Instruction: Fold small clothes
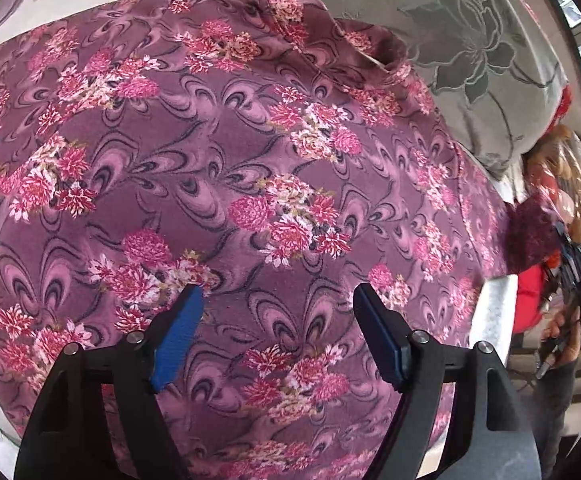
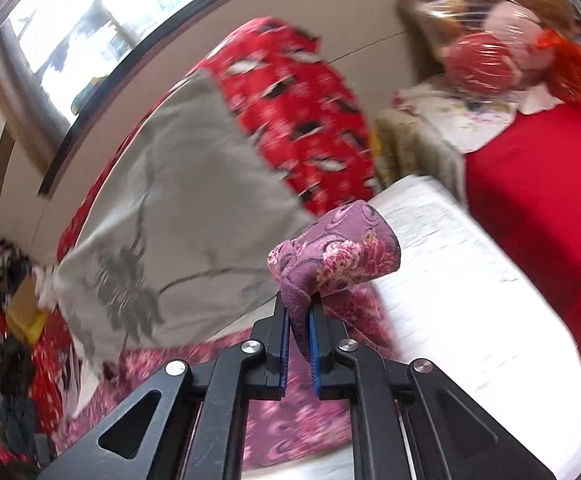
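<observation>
A mauve garment with pink flower print [image 1: 226, 168] lies spread over the white bed surface and fills the left wrist view. My left gripper [image 1: 278, 300] is open and empty, hovering just above the cloth. My right gripper [image 2: 299, 312] is shut on a bunched end of the same garment [image 2: 342, 252], lifted above the bed; that end and the right gripper also show at the right edge of the left wrist view [image 1: 538, 236].
A grey pillow with a flower pattern [image 1: 470, 40] lies behind the garment, also in the right wrist view [image 2: 178, 200]. A red patterned quilt [image 2: 302, 112], a red cloth [image 2: 542, 200] and a plastic-wrapped doll [image 2: 502, 48] stand around the white bed cover [image 2: 470, 280].
</observation>
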Available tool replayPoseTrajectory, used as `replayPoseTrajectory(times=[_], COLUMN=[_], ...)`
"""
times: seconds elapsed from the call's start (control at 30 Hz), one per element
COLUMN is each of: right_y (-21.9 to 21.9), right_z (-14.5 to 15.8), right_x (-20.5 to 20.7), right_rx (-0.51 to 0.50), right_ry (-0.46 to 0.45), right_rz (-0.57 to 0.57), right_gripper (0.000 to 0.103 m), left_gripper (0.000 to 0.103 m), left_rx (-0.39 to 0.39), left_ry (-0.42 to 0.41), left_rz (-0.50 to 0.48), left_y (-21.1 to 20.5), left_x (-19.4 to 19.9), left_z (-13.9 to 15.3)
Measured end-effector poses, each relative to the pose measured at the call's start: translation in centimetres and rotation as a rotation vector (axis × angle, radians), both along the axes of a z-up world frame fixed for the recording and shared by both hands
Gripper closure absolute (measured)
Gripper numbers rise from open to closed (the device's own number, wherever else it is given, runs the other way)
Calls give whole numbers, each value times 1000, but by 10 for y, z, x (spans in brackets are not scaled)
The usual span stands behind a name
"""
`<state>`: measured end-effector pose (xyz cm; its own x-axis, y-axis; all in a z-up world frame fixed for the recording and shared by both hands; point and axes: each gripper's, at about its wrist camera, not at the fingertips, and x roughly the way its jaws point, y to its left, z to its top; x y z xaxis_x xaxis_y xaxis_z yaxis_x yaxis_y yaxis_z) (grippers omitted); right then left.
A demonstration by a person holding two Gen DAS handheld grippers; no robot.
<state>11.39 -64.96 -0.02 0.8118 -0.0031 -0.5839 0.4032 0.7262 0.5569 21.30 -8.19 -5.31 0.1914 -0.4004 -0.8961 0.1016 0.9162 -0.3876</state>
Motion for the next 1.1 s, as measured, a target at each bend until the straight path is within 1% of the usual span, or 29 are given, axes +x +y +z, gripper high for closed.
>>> replayPoseTrajectory(times=[0.1,0.2,0.3,0.5,0.63,0.7,0.73,0.83,0.87,0.93,0.97,1.03,1.1], right_y=[39,76,129,227,288,319,334,370,382,397,401,404,396], right_z=[9,18,21,23,22,18,14,-4,-13,-26,-29,-29,-23], right_x=[14,31,53,96,117,125,128,132,130,125,120,103,84], right_rx=[2,-3,-4,-27,-51,-57,-52,-16,-4,14,23,49,37], right_ry=[7,13,18,33,51,65,75,124,152,203,215,210,194], right_rz=[51,109,194,359,460,511,534,598,626,673,695,736,734], right_gripper=[95,95,95,95,95,93,90,87,80,70,70,70,68], left_gripper=[26,26,26,26,26,26,26,26,26,26,26,26,26], left_rx=[-11,-31,-24,-38,-48,-52,-53,-73,-83,-101,-110,-117,-120], left_ry=[-7,-16,-26,-70,-88,-90,-87,-67,-60,-49,-47,-43,-39], left_rz=[-29,-50,-60,-62,-55,-48,-41,-16,-10,-5,-11,-36,-68], left_y=[4,20,36,69,90,99,102,111,112,111,108,98,84], left_x=[0,5,9,15,20,21,22,26,26,25,24,20,17], left_z=[3,10,18,32,38,38,35,32,31,27,26,25,22])
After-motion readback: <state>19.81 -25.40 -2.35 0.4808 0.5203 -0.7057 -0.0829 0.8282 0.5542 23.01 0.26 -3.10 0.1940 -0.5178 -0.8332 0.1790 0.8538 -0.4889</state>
